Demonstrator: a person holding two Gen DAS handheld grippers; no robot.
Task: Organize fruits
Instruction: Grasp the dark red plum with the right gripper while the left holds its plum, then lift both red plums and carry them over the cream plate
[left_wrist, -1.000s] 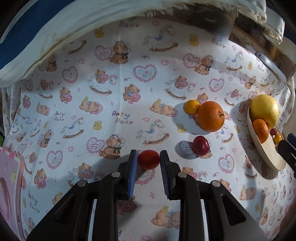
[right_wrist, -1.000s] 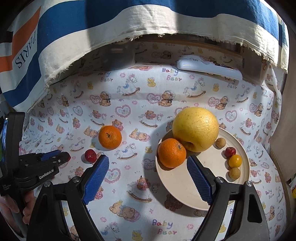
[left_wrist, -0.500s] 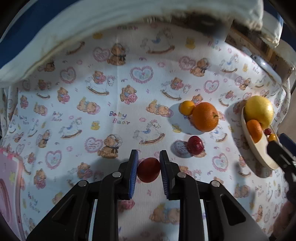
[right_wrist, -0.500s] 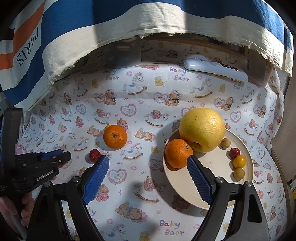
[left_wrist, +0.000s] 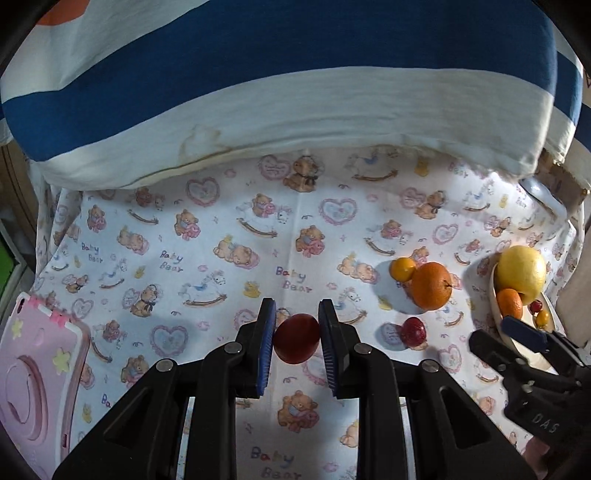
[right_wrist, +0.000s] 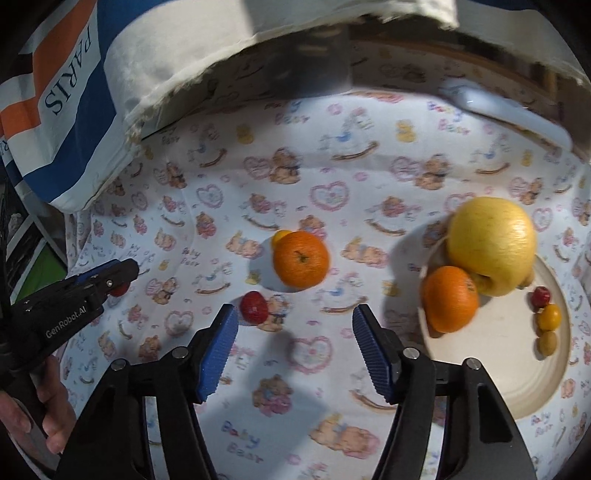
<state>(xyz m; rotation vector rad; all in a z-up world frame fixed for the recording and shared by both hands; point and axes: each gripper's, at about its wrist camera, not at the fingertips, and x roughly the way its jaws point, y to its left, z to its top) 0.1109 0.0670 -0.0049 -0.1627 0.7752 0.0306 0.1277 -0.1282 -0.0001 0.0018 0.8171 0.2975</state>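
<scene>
Left gripper (left_wrist: 296, 334) closed on dark red fruit (left_wrist: 296, 338), pads touching both sides, above bear-print cloth (left_wrist: 207, 236). Ahead-right of it: small red fruit (left_wrist: 413, 331), large orange (left_wrist: 431, 285), small yellow-orange fruit (left_wrist: 403, 268). Right gripper (right_wrist: 294, 347) wide open, holding nothing; plate (right_wrist: 517, 373) with fruit ahead-right of it.

"Baby Bear" on tablecloth (left_wrist: 295, 229); "PARIS" on striped cloth (right_wrist: 70, 74); "GenRobot.AI" on left hand-held gripper (left_wrist: 296, 334).
</scene>
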